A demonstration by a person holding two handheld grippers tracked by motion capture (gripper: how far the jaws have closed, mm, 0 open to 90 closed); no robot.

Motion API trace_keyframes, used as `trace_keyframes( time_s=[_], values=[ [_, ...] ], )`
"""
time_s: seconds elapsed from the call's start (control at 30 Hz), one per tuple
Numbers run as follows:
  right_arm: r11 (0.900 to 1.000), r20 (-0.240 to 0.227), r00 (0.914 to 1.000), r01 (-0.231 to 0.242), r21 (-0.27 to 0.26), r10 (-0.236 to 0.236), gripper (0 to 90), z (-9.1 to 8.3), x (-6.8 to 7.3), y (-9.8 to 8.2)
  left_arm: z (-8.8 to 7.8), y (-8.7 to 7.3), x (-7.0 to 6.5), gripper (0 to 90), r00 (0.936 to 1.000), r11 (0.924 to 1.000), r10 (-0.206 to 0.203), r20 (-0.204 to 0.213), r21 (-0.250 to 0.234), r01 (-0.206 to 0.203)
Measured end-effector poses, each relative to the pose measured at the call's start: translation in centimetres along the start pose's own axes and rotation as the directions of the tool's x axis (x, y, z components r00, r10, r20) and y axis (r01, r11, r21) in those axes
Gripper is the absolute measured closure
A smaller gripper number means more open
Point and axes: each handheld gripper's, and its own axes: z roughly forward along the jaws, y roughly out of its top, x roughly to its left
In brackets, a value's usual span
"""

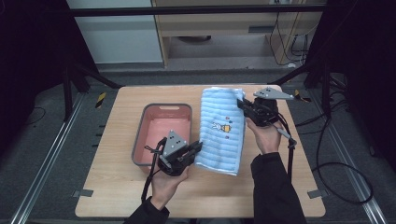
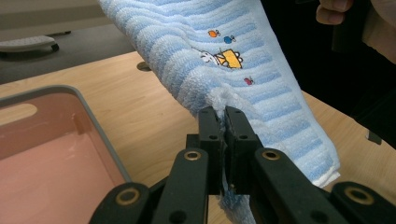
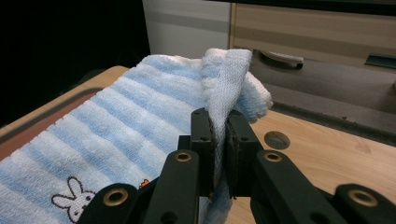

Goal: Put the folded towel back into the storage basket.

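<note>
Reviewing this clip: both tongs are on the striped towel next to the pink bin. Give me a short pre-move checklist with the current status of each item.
1. Left tongs clamped on the towel: ok, the left gripper view shows the jaws shut on its edge.
2. Right tongs clamped on the towel: ok, a fold of cloth is pinched between the shut jaws.
3. Towel spread between the two grips: ok, it spans them with the cartoon print facing up.
4. Towel fully off the table: cannot tell, the near end may touch the wood.
5. Pink bin ready to receive: ok, it looks empty in the high view.
6. Cables free of the towel: ok, they trail back along the forearms.
</note>
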Motion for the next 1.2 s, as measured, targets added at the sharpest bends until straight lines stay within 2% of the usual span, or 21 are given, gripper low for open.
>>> trace_keyframes(
  time_s=[0.37,0.7,1.2],
  values=[
    [1.000,-0.026,0.9995,0.017,-0.023,-0.017,83.6,1.5,2.1,1.9,-2.0,0.6,2.1,86.5,0.9987,0.9997,-0.002,-0.052,-0.024,0.001],
    [0.999,-0.060,0.9978,0.027,-0.031,-0.028,83.7,3.0,4.0,2.8,-3.7,0.4,3.6,86.5,0.9963,0.9989,-0.010,-0.085,-0.047,0.006],
    [0.998,-0.107,0.9927,0.052,-0.038,-0.056,83.7,5.7,6.9,4.2,-5.8,-0.3,6.4,86.5,0.9888,0.9965,-0.052,-0.140,-0.072,0.042]
  ],
)
